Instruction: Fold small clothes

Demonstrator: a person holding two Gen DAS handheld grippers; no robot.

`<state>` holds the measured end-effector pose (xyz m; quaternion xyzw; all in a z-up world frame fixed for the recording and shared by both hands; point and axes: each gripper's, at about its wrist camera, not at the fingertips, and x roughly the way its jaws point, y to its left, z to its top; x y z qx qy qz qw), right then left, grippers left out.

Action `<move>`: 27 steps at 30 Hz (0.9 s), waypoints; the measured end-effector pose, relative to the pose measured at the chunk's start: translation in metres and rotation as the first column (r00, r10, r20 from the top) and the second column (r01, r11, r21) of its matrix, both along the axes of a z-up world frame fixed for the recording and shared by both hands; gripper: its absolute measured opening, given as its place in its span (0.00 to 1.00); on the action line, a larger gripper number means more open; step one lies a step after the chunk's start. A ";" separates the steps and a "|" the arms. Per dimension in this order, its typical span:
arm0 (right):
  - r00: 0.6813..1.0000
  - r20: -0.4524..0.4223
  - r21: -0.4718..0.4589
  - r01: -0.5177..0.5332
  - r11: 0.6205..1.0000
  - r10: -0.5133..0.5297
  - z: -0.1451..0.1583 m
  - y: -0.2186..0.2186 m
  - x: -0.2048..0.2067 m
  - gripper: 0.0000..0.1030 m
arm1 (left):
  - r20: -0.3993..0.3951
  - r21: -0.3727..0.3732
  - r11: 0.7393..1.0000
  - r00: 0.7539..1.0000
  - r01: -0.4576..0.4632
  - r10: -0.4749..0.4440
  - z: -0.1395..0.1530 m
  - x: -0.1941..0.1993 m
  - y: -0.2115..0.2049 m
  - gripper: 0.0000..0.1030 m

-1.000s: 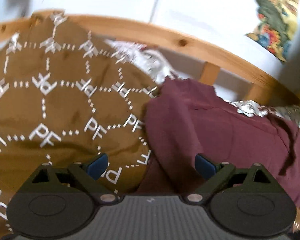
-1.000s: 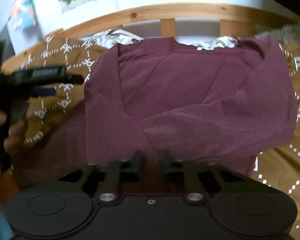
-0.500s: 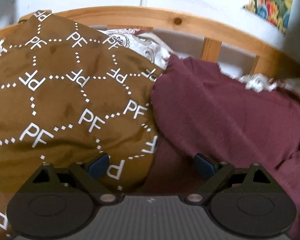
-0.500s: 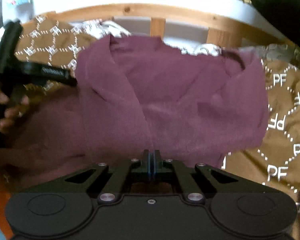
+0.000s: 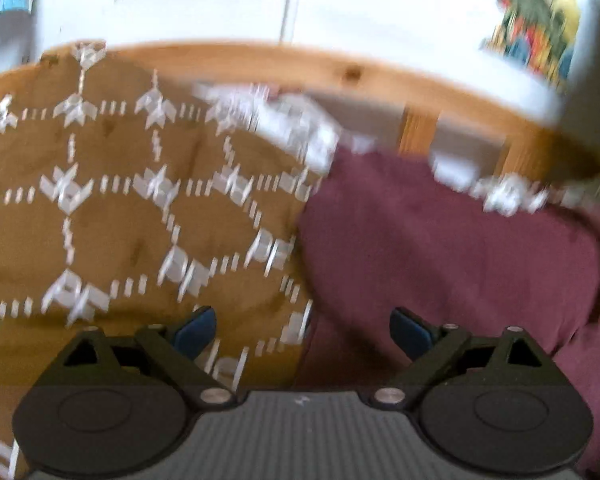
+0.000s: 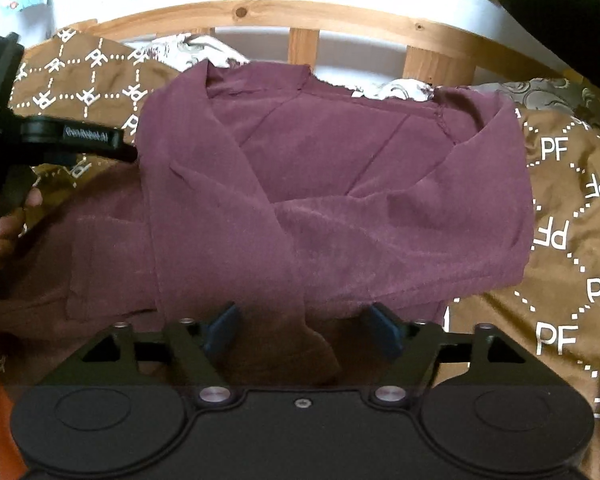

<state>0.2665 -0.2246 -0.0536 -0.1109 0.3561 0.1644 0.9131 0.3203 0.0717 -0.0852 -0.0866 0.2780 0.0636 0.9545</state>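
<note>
A maroon garment (image 6: 332, 200), partly folded with both side parts laid inward over its middle, is spread on a brown bedspread (image 6: 572, 240) printed with white "PF" letters and dotted hexagons. The far edge of the garment lies close to the wooden bed rail (image 6: 300, 16), where a strip of white patterned fabric (image 6: 204, 50) is exposed between garment and rail.

The right tool (image 6: 302, 330) is held over the garment's near edge. Its jaws are opening, and a hanging fold of the maroon cloth is seen between the blue pads (image 6: 222, 330) without being pressed by them.

The left tool (image 5: 302, 330) is seen released, its blue pads wide apart, over the line where the garment's left edge (image 5: 440, 248) meets the bedspread (image 5: 120, 232); nothing is gripped by it. That view is blurred. In the right wrist view the same tool (image 6: 80, 138) is seen near the garment's far left corner, held by a hand (image 6: 4, 224) at the left edge of the bed.
</note>
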 end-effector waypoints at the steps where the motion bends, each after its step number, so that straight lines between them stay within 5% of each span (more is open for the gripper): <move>1: 1.000 0.007 0.009 0.004 1.000 -0.004 0.001 0.001 0.000 0.84 | 0.044 0.011 1.000 0.999 0.014 -0.015 0.005 0.003 0.001 0.94; 5: 0.999 0.034 0.041 0.010 0.999 -0.012 0.005 -0.001 0.000 0.92 | 0.133 0.056 0.998 0.990 0.042 -0.049 0.013 0.026 0.003 0.90; 9: 0.999 0.041 0.060 0.008 0.998 -0.010 0.004 -0.004 0.000 0.93 | 0.076 -0.022 0.999 0.996 0.043 -0.041 0.003 0.060 0.012 0.76; 12: 0.999 0.047 0.076 0.015 0.997 -0.019 0.003 -0.004 0.002 0.94 | -0.011 -0.231 0.971 0.998 0.053 -0.057 -0.008 0.079 0.031 0.46; 13: 0.999 0.048 0.081 0.017 0.997 -0.020 0.003 -0.004 0.003 0.94 | -0.007 -0.295 0.953 0.998 0.065 -0.070 -0.011 0.079 0.036 0.28; 15: 0.999 0.047 0.087 0.015 0.996 -0.019 0.002 -0.002 0.005 0.94 | -0.011 -0.335 0.939 0.996 0.080 -0.089 -0.013 0.079 0.039 0.12; 24: 0.998 0.052 0.075 -0.022 0.997 0.018 -0.004 0.005 0.005 0.94 | -0.085 -0.354 0.931 0.994 -0.095 0.069 -0.008 0.076 0.053 0.08; 27: 0.998 0.050 0.066 -0.030 0.997 0.027 -0.005 0.004 0.004 0.95 | -0.097 -0.328 0.939 0.993 -0.099 0.071 -0.013 0.080 0.051 0.20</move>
